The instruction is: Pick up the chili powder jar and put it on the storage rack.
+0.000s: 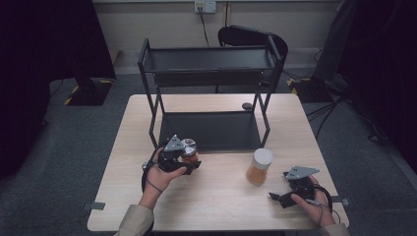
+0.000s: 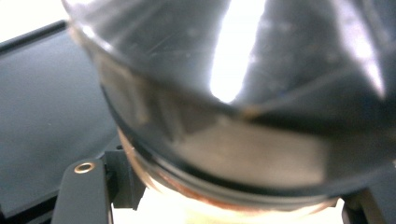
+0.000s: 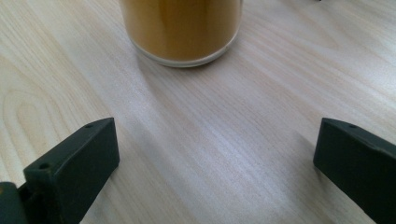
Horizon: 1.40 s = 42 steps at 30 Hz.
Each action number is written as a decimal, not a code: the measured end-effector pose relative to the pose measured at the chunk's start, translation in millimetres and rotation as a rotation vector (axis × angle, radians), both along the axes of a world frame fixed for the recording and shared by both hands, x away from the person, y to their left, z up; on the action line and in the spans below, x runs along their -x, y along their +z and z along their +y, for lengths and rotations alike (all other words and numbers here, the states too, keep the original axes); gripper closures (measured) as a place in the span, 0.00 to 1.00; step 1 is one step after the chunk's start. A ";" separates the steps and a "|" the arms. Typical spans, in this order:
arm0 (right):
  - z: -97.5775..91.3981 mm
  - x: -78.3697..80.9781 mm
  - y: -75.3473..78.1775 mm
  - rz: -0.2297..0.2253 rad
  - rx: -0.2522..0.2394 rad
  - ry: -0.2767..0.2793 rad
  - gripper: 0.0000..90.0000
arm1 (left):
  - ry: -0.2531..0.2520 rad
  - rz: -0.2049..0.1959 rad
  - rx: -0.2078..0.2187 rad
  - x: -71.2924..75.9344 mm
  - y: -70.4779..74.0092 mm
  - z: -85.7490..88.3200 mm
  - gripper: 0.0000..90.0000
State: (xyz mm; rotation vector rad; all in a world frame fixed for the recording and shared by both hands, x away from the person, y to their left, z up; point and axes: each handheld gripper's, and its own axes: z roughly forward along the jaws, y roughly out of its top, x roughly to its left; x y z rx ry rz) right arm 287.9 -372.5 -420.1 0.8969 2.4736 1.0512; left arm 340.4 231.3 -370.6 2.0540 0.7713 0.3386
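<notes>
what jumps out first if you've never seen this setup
The left hand-held gripper holds a silver-lidded jar in front of the black two-tier rack. A white-lidded jar of orange powder stands on the wooden table, just ahead of the open right hand-held gripper.

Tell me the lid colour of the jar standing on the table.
White, on the jar; clearest in the high view.
</notes>
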 end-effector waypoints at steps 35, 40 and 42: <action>0.0 0.0 0.0 0.000 0.000 0.000 0.00 | 0.089 -0.017 -0.013 -28.0 43.0 -3.5 0.34; 0.0 0.0 0.0 0.000 0.000 0.000 0.00 | 0.101 -0.024 -0.028 -31.4 50.4 -5.2 0.34; 0.0 0.0 0.0 0.000 0.000 0.000 0.00 | 0.105 -0.028 -0.037 -32.7 53.8 -5.9 0.34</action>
